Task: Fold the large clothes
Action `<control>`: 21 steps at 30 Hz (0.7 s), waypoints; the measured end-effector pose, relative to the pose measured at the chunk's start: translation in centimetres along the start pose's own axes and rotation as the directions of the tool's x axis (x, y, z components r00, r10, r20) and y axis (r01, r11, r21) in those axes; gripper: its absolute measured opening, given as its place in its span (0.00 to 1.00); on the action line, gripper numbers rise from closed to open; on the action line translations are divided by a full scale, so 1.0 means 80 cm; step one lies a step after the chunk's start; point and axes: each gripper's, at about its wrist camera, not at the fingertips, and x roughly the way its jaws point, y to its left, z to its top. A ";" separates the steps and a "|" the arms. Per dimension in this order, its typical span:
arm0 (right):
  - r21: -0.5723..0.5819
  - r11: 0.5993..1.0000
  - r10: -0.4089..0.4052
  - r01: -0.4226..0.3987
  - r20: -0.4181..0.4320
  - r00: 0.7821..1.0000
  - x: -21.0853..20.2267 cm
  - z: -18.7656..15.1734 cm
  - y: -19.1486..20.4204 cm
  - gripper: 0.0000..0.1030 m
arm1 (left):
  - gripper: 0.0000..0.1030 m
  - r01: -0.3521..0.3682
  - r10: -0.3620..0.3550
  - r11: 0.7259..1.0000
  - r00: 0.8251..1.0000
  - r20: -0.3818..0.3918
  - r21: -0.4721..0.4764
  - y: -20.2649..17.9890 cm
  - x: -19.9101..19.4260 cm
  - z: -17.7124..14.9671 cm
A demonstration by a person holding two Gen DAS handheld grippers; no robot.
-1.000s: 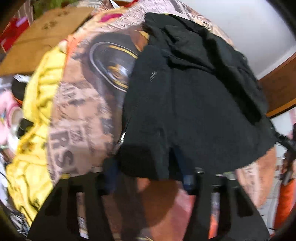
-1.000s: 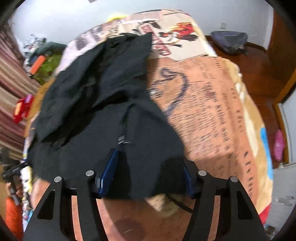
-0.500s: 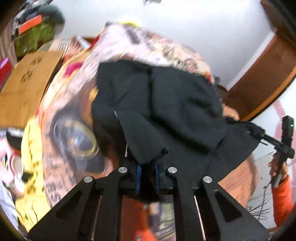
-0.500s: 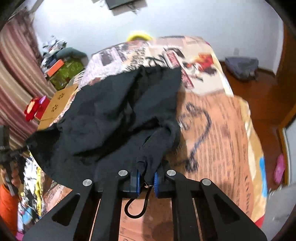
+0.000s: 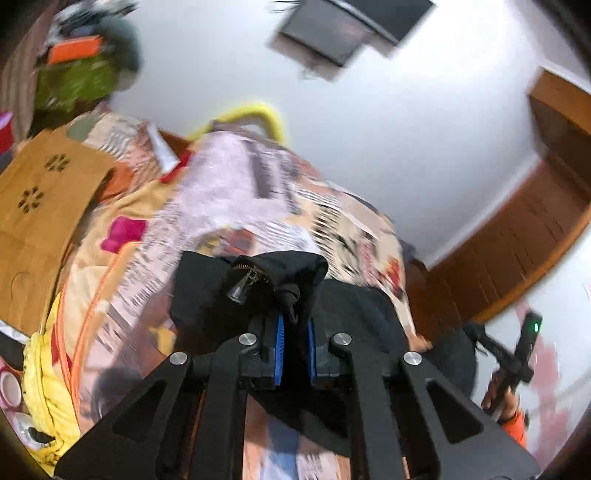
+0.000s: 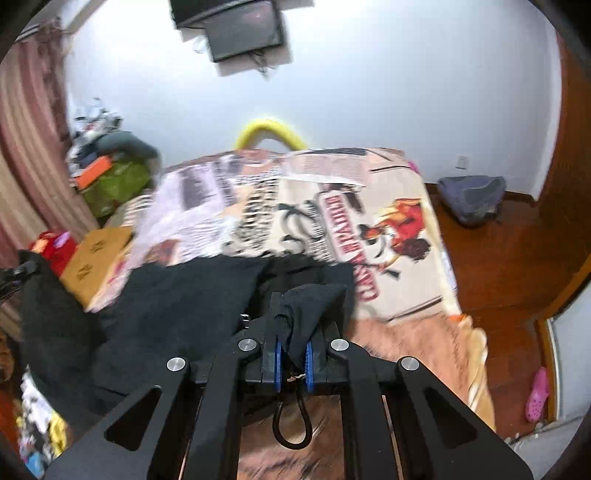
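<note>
the left gripper's fingers (image 5: 279,334) clamp a zippered bunch of the black fabric garment (image 5: 258,280); the right gripper's fingers (image 6: 277,356) pinch another corner. the garment spreads across the bed's printed newspaper-pattern blanket (image 6: 332,206), beside a brown cardboard box (image 5: 33,206).

Ahead of the right gripper stands a plain white wall (image 6: 406,92) with a dark screen (image 6: 243,29) mounted high on it, and below it a bed under a printed blanket (image 6: 369,206) with a yellow curved rail (image 6: 269,129) at its far end. To the gripper's right lies reddish-brown wooden floor (image 6: 491,258) with a grey-blue bag (image 6: 472,195) against the wall and a pink shoe (image 6: 537,395) nearer. To its left hang striped curtains (image 6: 26,147), with a cluttered pile (image 6: 107,162) and a cardboard box (image 6: 96,254) beside the bed.
</note>
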 end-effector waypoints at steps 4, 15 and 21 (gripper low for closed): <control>0.068 0.997 -0.041 0.045 -0.063 0.997 0.067 0.017 -0.031 0.07 | 0.09 -0.065 0.062 0.996 0.997 -0.045 -0.068 0.052 0.071 0.025; 0.132 0.987 -0.051 0.087 -0.251 0.967 0.219 -0.021 -0.043 0.08 | 0.14 -0.212 0.166 0.964 0.953 -0.254 -0.163 0.134 0.234 -0.006; 0.203 0.979 0.028 0.032 -0.284 0.958 0.196 -0.009 -0.064 0.20 | 0.30 -0.259 0.235 0.963 0.943 -0.237 -0.072 0.117 0.202 0.005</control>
